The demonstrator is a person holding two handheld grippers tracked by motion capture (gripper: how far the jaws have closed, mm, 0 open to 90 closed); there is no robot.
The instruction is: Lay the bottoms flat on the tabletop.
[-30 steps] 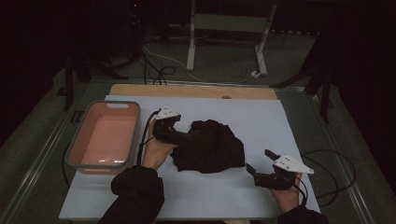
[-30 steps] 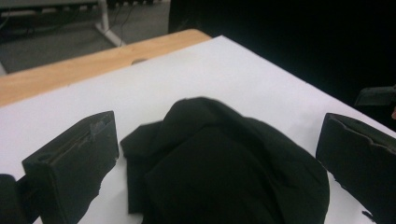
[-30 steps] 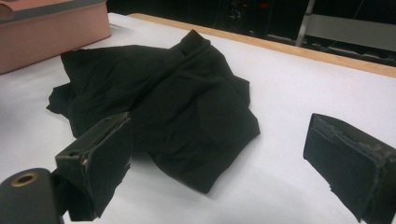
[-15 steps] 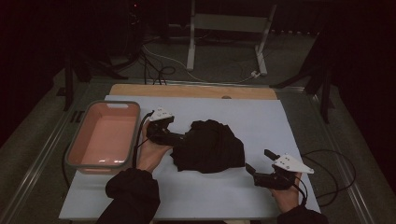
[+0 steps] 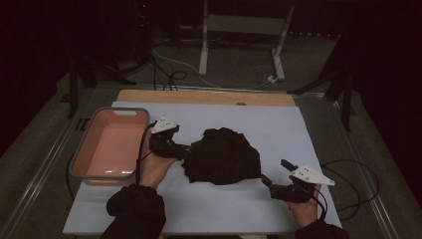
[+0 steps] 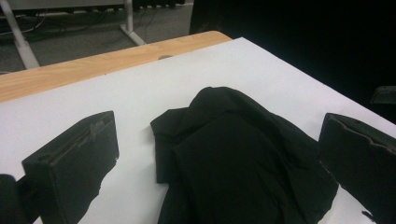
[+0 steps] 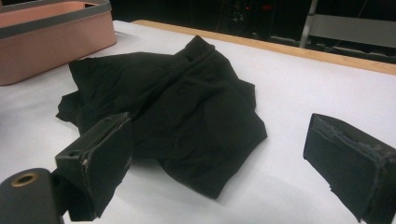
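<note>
Two tools, both wide apart, holding nothing: right tool near front right edge of white surface; left tool at left edge of crumpled black garment, mid-surface; pink tub far left.

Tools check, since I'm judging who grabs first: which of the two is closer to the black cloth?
The left tool: its tips reach the black cloth's edge, while the right tool sits apart on the white table cover.

Your left gripper slides back toward 8 o'clock, off the top of the black cloth to its left edge, jaws wide now. The cloth bunches up a bit tighter.
</note>
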